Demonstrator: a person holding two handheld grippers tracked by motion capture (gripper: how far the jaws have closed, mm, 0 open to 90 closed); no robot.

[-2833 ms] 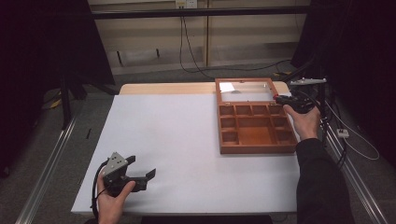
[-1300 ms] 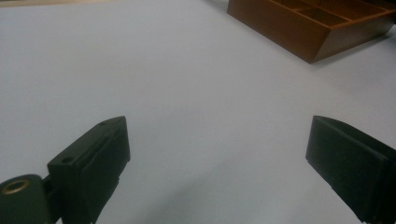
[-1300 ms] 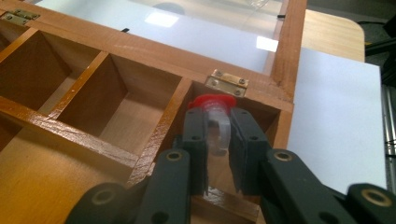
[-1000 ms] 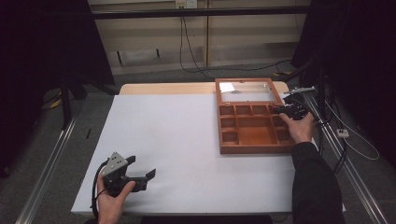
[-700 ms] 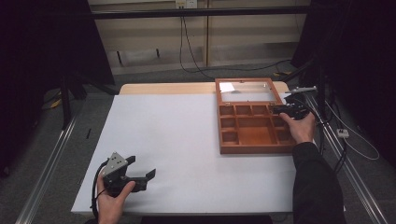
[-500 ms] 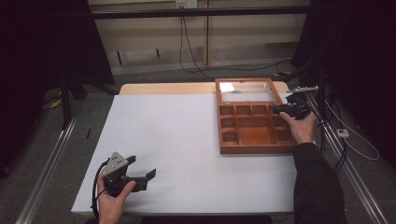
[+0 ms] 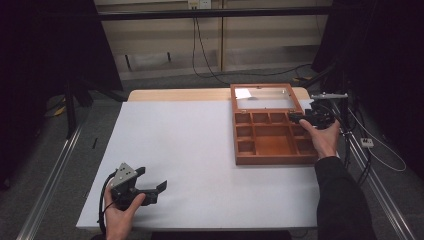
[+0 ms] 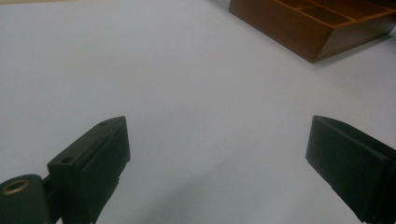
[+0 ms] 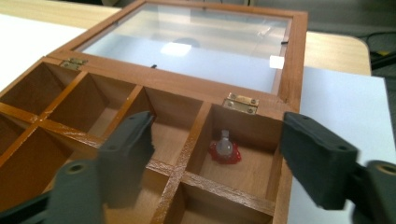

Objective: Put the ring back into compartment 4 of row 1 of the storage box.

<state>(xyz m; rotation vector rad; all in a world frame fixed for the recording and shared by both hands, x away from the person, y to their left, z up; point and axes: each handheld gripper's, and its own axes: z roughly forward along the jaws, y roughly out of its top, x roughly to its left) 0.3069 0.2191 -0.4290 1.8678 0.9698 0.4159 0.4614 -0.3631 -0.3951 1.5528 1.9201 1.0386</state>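
Held right gripper w/ jaws spread wide over wooden box; small red piece lay between fingers, below, in corner compartment by hinge. Kept left gripper spread above bare table.

Box under right gripper: reddish-brown wood, smooth, satin sheen. Lid pane beyond jaws: glossy glass-like, reflective. Hinges: brass-coloured metal. Tabletop beneath left gripper: white, matt, smooth. Jaw pads: black, matt, plastic or rubber-like.
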